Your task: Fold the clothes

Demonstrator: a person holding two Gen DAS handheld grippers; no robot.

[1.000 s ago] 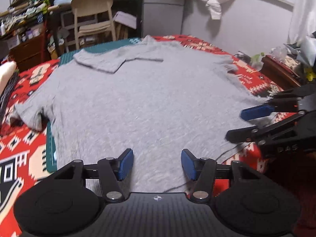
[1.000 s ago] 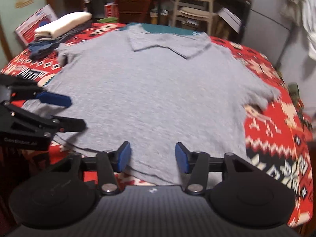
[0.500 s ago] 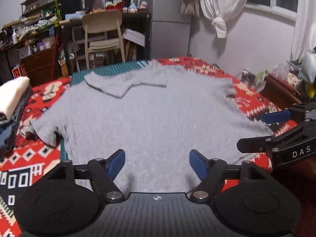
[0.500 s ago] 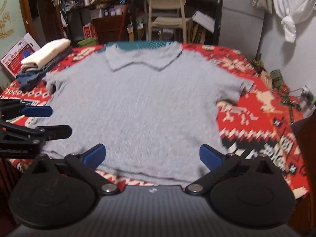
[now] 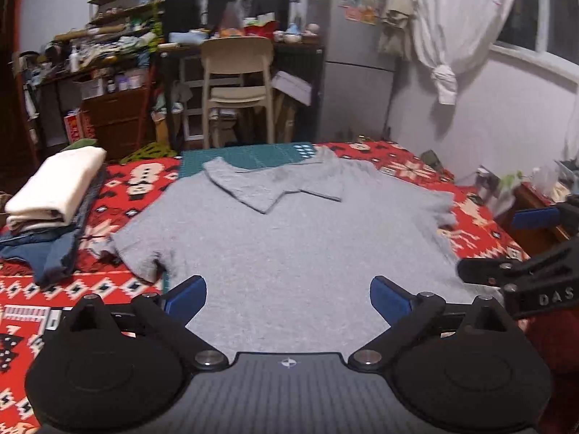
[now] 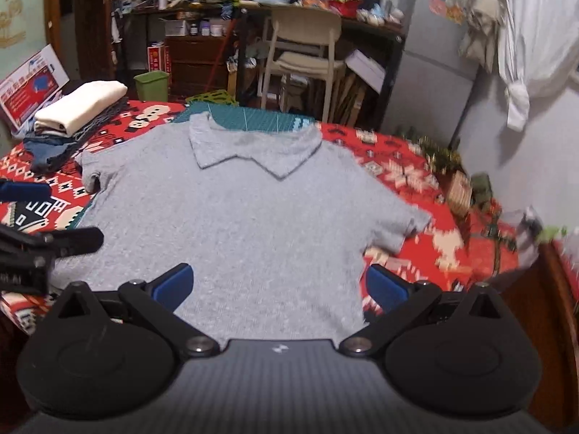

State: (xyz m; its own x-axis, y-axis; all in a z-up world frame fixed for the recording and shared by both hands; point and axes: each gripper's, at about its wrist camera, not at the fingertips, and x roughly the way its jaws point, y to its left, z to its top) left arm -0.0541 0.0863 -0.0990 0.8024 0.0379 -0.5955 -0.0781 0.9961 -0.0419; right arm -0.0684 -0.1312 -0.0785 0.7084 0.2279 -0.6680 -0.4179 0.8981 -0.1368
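- The grey polo shirt [image 5: 300, 253] lies spread flat, face up, on the red patterned cloth [image 5: 119, 195] that covers the table, its collar [image 5: 275, 186] at the far end over a green cutting mat [image 5: 249, 155].
- Both short sleeves lie out to the sides (the left one is a little rumpled at its cuff).
- The left gripper [image 5: 287, 294] hangs above the shirt's near hem; its jaws are opening, already wide, with nothing between the blue pads [image 5: 186, 296].
- The right gripper [image 6: 278, 284] is above the hem's right part, jaws spread as wide as they go and gripping nothing.
- Each gripper shows at the edge of the other's view, beside the shirt.
- A stack of folded clothes [image 5: 54, 195], cream on top, sits on the cloth left of the shirt.
- Beyond the table stand a cream chair [image 5: 237, 83] and crowded shelves [image 5: 119, 36].
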